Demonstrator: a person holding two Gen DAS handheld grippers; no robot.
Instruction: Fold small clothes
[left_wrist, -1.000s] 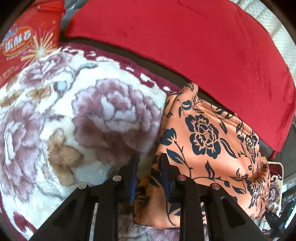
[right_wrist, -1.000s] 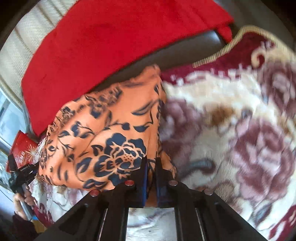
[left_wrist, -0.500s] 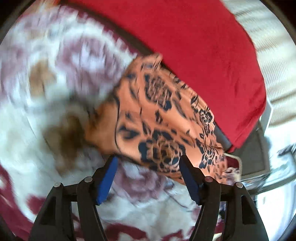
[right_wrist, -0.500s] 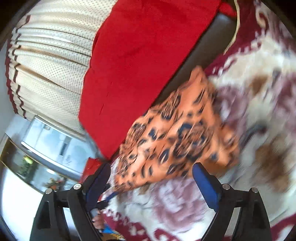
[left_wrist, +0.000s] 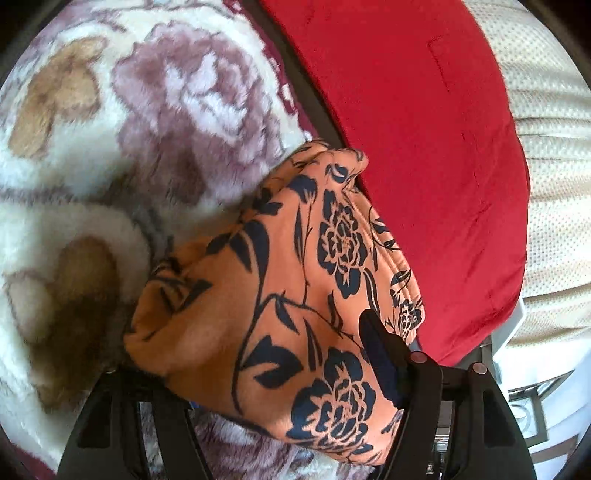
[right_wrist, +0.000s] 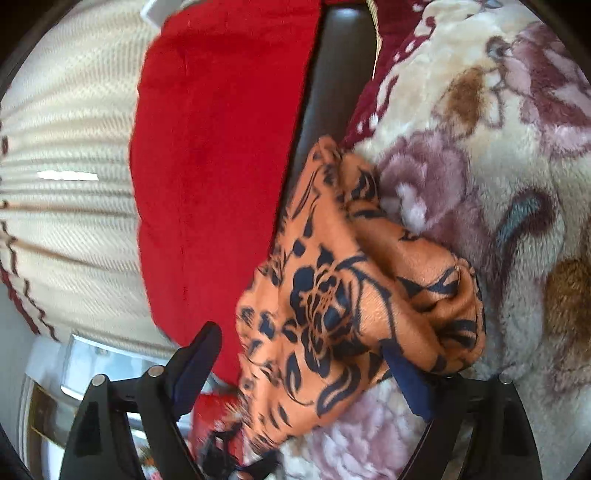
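On the floral blanket lies the folded orange garment beside the red cushion, bracketed loosely by the left gripper, one finger buried under cloth, and the right gripper, jaws narrowing unpinched: release made, regrasp judged next.

Left wrist view: looks forward along left claw, tilted down, rolled, very close over orange cloth with navy flower print. Fluffy cream blanket with mauve roses at left, red plush throw far right, cream dotted curtain beyond.

Right wrist view: along right claw, nearly level, strongly rolled, equally close. Red throw left, blanket right, curtain far left.

Shared: orange cloth, blanket, red throw, curtain.
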